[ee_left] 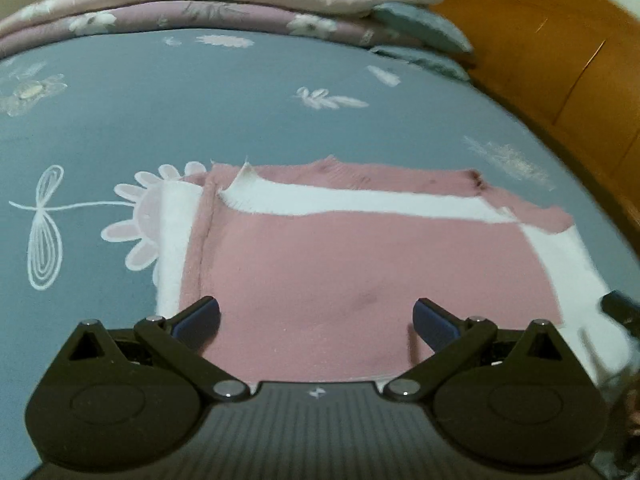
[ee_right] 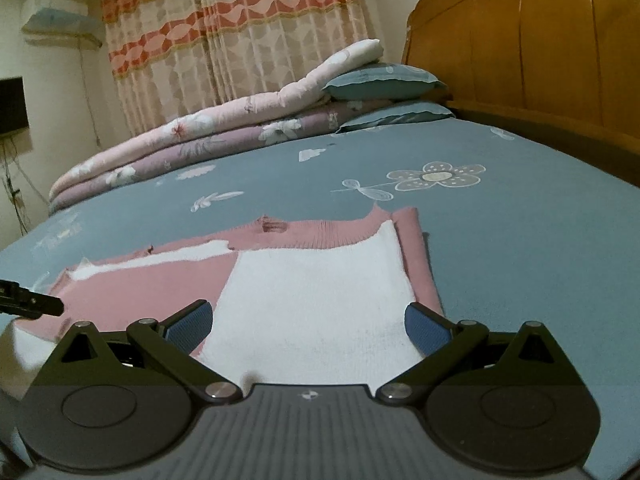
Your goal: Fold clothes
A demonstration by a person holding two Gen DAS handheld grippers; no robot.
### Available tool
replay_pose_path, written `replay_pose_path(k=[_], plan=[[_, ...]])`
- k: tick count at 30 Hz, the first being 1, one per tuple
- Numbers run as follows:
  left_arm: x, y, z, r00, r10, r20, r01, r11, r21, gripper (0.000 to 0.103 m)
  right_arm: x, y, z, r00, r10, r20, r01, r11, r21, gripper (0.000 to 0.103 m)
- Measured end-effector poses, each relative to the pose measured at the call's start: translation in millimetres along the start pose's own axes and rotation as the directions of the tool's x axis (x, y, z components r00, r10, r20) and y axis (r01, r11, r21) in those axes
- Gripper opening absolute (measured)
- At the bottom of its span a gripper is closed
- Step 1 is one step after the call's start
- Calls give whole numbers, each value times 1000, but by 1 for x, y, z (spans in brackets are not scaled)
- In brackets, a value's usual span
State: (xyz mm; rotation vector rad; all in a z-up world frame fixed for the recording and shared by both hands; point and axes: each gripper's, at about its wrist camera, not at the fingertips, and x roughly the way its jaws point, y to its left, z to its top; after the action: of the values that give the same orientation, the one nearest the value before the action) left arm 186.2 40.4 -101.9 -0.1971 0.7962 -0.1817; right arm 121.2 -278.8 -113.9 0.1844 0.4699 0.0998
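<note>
Hovering low, both tongs (ee_left: 316,320) (ee_right: 308,320) spread, sweater (ee_left: 360,272) beneath

Sweater (ee_right: 312,280) lay flat on bed (ee_right: 500,240), left tongs (ee_left: 316,320) and right tongs (ee_right: 308,324) side by side over its near edge; quilts (ee_right: 192,136) stacked behind, headboard (ee_right: 520,48) to the right

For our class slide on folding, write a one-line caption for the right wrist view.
Open right gripper poised over a pink-and-white sweater lying flat on the blue floral bedsheet.
</note>
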Motion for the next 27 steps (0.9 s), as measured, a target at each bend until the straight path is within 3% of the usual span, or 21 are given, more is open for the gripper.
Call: replay_pose_path(k=[5,9,17,22,27], plan=[[-3,-1,28,998,-19,53,17,999,37,102,5,7,-3,1000,-6,-29,5,999,-48,103],[16,9,47,998,-49,47,48,999,18,102,9,16,-7,998,-35,-53,30,994,-102,103],[41,18,45,1000,-21,7,20,998,58,102,20,35,-15,988,-116,-103,90,969,-229,103],[25,13,51,998,-44,53,40,996,77,102,21,37,-16,985,-130,-117,100,966,-237,103],[13,10,52,995,-46,90,37,994,102,102,22,53,9,965,-144,-219,86,963,-255,103]])
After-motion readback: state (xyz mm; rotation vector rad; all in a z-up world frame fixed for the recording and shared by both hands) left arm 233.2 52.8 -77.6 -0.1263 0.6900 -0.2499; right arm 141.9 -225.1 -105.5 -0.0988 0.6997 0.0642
